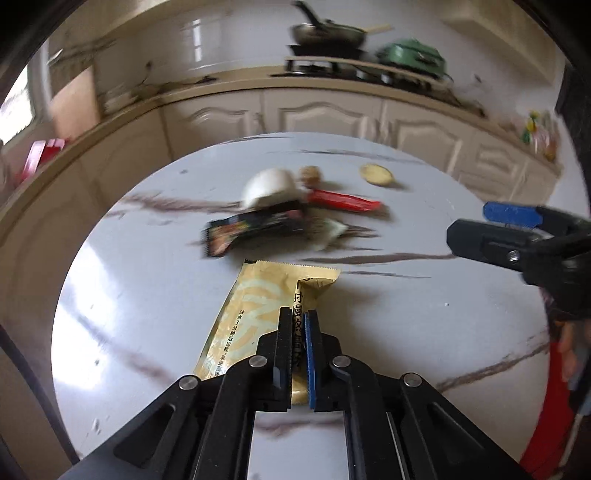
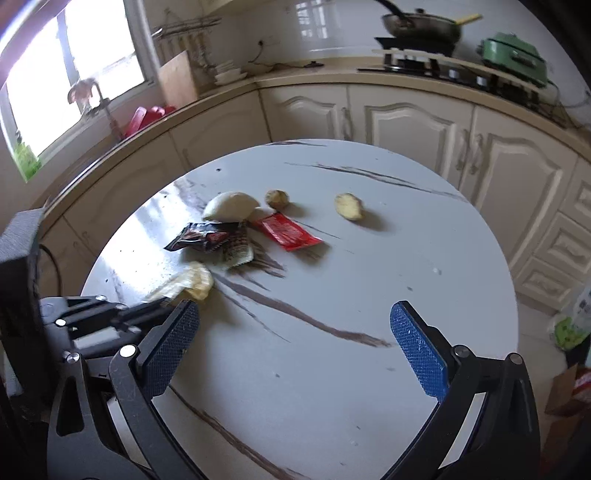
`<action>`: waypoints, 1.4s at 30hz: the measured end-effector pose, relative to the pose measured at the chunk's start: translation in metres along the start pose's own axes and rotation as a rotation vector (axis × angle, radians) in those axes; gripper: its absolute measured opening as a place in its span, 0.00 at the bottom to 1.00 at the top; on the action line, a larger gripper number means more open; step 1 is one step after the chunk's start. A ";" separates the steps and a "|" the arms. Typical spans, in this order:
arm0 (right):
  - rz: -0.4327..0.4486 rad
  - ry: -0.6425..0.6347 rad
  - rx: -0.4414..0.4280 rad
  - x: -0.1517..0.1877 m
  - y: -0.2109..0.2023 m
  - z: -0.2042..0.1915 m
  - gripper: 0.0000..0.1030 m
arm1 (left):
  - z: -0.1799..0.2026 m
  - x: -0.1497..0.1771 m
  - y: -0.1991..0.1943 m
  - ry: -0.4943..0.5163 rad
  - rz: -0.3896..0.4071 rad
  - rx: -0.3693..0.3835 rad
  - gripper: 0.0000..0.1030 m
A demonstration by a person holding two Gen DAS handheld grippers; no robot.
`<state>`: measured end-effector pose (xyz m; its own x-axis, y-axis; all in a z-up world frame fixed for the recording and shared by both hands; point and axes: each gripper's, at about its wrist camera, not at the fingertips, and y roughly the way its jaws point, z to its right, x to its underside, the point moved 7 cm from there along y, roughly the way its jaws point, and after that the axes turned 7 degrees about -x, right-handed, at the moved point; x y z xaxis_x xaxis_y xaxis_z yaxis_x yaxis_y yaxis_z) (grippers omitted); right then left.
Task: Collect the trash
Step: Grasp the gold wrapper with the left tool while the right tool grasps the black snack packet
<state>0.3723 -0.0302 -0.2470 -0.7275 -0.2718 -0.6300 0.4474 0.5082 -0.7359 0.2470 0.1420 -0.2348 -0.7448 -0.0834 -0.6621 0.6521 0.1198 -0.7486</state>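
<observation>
My left gripper [image 1: 297, 314] is shut on a gold wrapper [image 1: 258, 306] and holds it over the round marble table [image 1: 424, 332]. The wrapper also shows in the right wrist view [image 2: 192, 281], at the left gripper [image 2: 110, 314]. My right gripper [image 2: 293, 325] is open and empty above the table's near part; it also shows at the right in the left wrist view [image 1: 480, 229]. Further back lie a black wrapper [image 2: 201, 238], a red packet [image 2: 290, 232], a white bun-like piece [image 2: 231, 206] and two ginger pieces [image 2: 277, 199] [image 2: 349, 206].
Cream cabinets [image 2: 406, 118] and a counter curve behind the table, with a wok [image 2: 421, 24] and a green cooker [image 2: 515, 57] on the stove. A window [image 2: 74, 85] is at the left. Bags and a box [image 2: 570, 384] stand on the floor at the right.
</observation>
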 end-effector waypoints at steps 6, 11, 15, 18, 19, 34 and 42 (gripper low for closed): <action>-0.048 -0.113 -0.042 -0.012 0.034 -0.036 1.00 | -0.051 0.000 -0.012 -0.081 0.024 -0.045 0.02; -0.078 -0.204 -0.076 -0.019 0.071 -0.061 0.99 | -0.081 -0.003 -0.009 -0.120 0.030 -0.059 0.02; -0.068 -0.259 -0.091 -0.026 0.088 -0.073 0.95 | -0.089 0.005 -0.011 -0.126 0.028 -0.067 0.02; -0.054 -0.337 -0.080 -0.032 0.097 -0.087 0.90 | -0.093 0.007 -0.010 -0.139 0.021 -0.053 0.02; -0.060 -0.354 -0.092 -0.032 0.099 -0.091 0.87 | -0.094 0.007 -0.010 -0.142 0.019 -0.056 0.02; -0.150 -0.299 -0.123 -0.028 0.120 -0.082 0.20 | -0.093 0.008 -0.001 -0.149 0.005 -0.046 0.02; -0.103 -0.248 -0.195 -0.018 0.075 -0.081 0.15 | -0.070 0.005 -0.023 -0.136 0.037 0.002 0.02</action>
<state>0.3771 0.0796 -0.2707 -0.6043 -0.5080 -0.6138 0.2528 0.6083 -0.7524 0.2181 0.2083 -0.2182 -0.6941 -0.2127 -0.6878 0.6793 0.1230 -0.7235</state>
